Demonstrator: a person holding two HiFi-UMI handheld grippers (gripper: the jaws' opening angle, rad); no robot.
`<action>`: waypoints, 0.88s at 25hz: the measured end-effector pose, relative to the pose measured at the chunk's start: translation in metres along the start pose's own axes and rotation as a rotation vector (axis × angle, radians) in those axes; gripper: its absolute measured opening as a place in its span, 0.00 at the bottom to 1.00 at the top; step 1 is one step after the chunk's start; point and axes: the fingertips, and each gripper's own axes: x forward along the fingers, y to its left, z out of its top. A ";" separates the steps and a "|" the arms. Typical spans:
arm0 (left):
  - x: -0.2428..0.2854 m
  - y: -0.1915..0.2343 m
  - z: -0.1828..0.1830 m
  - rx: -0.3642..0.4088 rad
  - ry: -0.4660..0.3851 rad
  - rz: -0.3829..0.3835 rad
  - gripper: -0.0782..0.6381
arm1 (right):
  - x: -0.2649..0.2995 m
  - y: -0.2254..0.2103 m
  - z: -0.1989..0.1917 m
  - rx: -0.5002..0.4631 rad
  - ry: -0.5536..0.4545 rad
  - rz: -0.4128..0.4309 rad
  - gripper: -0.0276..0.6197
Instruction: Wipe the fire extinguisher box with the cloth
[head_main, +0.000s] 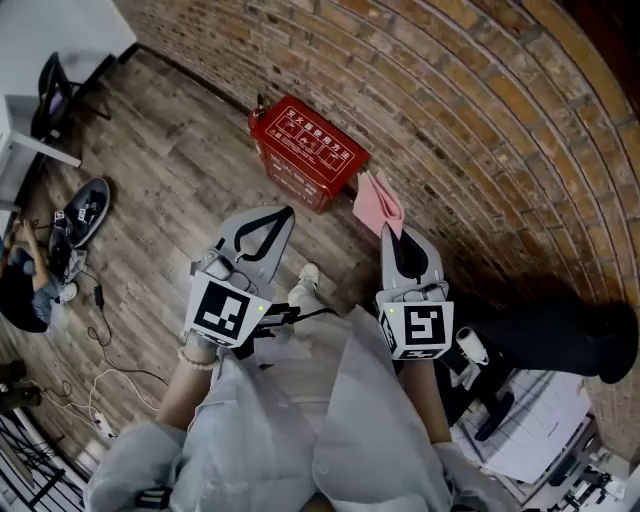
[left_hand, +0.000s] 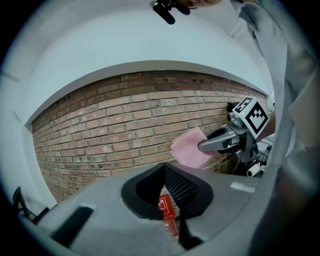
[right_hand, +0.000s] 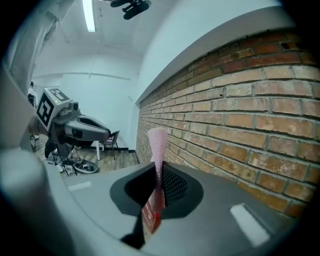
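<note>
Fire extinguisher box (head_main: 305, 150): red, closed, on the wood floor (head_main: 170, 170) against the brick wall (head_main: 450, 100), at 12 o'clock in the head view.

Right gripper (head_main: 390, 230), at 4 o'clock from the box: jaws clenched on a pink cloth (head_main: 378, 203), which stands up out of the tips. The cloth hangs near the box's right corner, apparently short of it; no contact visible.

Left gripper (head_main: 287, 213), at 6 o'clock from the box: jaws pressed together, nothing between them; red of the box shows beyond.

Progress, as judged: cloth in hand, wiping not yet begun. The whole box, lid and sides, is left to wipe.
</note>
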 end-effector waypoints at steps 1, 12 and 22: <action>0.006 0.004 0.001 0.003 0.004 0.007 0.10 | 0.006 -0.005 0.001 -0.002 0.001 0.007 0.08; 0.039 0.021 0.005 -0.014 0.035 0.048 0.10 | 0.036 -0.036 -0.003 0.006 0.018 0.047 0.08; 0.050 0.026 0.004 -0.013 0.054 0.046 0.10 | 0.049 -0.043 -0.010 0.026 0.030 0.057 0.08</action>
